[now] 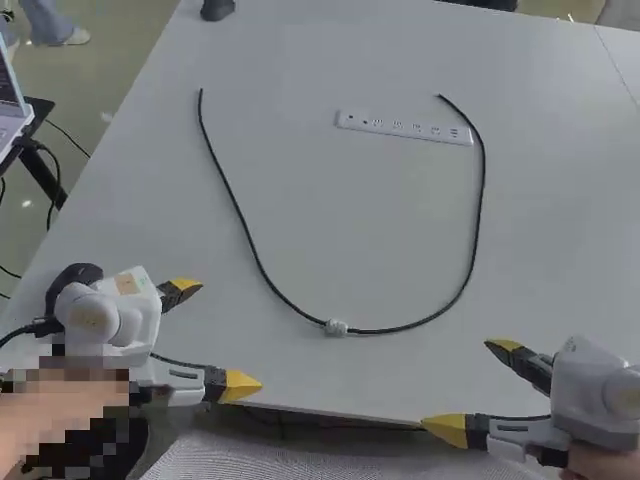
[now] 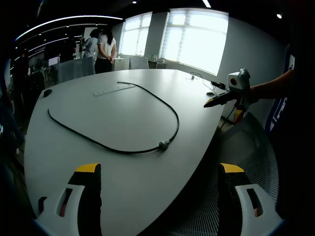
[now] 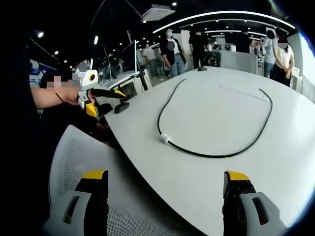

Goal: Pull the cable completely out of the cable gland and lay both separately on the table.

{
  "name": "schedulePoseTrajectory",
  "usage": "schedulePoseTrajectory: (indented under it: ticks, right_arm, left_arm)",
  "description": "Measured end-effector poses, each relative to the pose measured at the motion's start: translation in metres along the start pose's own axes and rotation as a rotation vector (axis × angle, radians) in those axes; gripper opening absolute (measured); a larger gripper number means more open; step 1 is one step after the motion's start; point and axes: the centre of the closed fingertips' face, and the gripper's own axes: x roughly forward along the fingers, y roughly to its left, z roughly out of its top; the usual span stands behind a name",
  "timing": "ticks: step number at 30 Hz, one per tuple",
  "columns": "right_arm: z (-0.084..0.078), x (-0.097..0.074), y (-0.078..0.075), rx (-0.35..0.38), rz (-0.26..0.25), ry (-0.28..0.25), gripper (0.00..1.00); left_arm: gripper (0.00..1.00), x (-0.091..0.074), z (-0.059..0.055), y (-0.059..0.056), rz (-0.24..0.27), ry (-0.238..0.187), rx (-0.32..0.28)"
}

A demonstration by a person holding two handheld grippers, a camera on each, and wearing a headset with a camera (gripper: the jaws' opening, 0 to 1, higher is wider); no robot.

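Cable (image 1: 240, 215) and gland (image 1: 337, 327) are not yet parted, so I judge the job hasn't really begun. The white table (image 1: 380, 230) carries everything. Across it the black cable lies in a wide U, both loose ends pointing away from me and the bend close to my edge. A white power strip (image 1: 404, 127) lies flat between those far ends, near the right one and apart from the rest of the cable.

My left tongs (image 1: 212, 337) hang at the near left edge and my right tongs (image 1: 472, 388) at the near right edge. Both are spread wide and hold nothing. I have them one to each side because I expect to need one to pin the gland and the other to draw the cable through.

The small white gland sits threaded on the cable at the bottom of the bend, roughly midway between my two tongs. It looks small and light, so I judge it would slide along with the cable unless it is held first.
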Motion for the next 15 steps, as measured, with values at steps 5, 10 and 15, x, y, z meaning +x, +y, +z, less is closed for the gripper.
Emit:
schedulePoseTrajectory:
  ticks: [5,10,15]
  right_arm:
    - [0.0002,0.0003,-0.0001,-0.003,0.0,-0.002,0.99]
    - [-0.0014,-0.0002,0.0,-0.006,0.0,0.006,0.99]
    - [-0.0015,-0.0006,0.0004,-0.008,0.002,0.009,0.99]
  left_arm:
    - [0.99,0.0003,0.0005,0.0007,0.004,0.001,-0.006]
    - [0.99,0.0013,0.0004,-0.0014,0.001,0.001,-0.01]
    - [0.99,0.0016,-0.0008,-0.0014,0.004,0.005,-0.012]
